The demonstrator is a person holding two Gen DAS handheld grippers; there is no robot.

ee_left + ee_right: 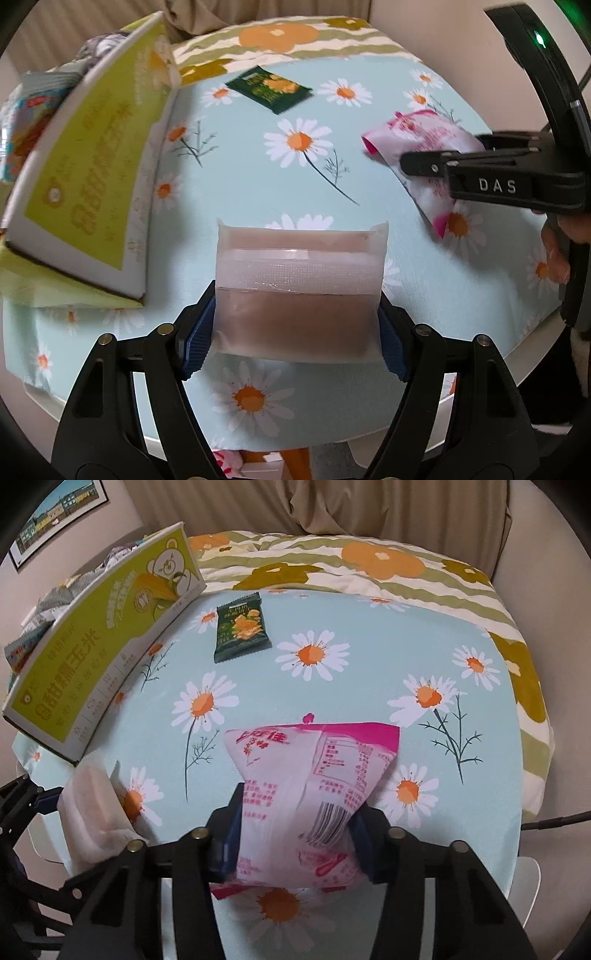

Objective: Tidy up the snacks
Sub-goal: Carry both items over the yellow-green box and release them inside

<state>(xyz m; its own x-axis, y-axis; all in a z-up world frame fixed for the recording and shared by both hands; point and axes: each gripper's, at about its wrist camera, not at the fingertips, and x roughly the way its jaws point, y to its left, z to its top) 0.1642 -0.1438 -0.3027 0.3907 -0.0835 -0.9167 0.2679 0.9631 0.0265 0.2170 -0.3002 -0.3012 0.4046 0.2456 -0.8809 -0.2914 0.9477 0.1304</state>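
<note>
Open cloth beyond pink packet

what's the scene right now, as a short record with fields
left gripper: shut on frosted brown snack pack
right gripper: shut on pink snack bag
loose on cloth: green snack packet
box: yellow-green box, at the table's left edge
surface: daisy tablecloth
</note>
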